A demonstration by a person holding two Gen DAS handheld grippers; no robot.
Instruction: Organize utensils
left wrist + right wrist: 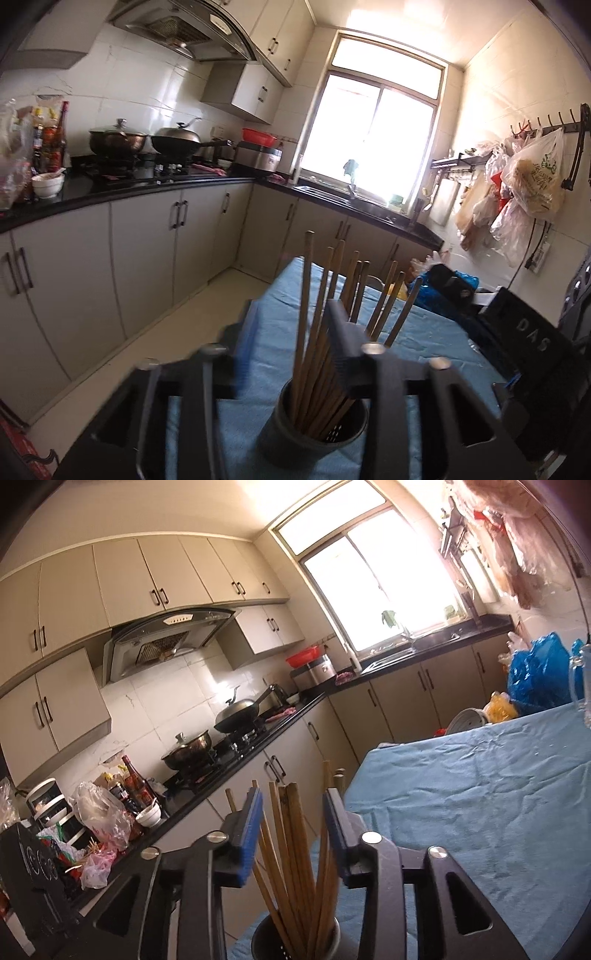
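Observation:
A dark round utensil holder (314,432) stands on the blue cloth and holds several brown wooden chopsticks (317,332) upright. My left gripper (291,332) is open; the holder and chopsticks stand between its fingers, close to the right finger (345,347). In the right wrist view the same holder (295,941) sits low between the fingers, and the chopsticks (291,849) rise between the blue pads (251,838). My right gripper (291,830) is open around the chopsticks, with gaps on both sides.
The blue cloth (480,812) covers a table. Blue plastic bags (535,672), a yellow bag and a metal lid lie at its far end. A black box marked DAS (532,332) stands at the right. Kitchen counter (147,184) with pots, bottles and sink runs left and behind.

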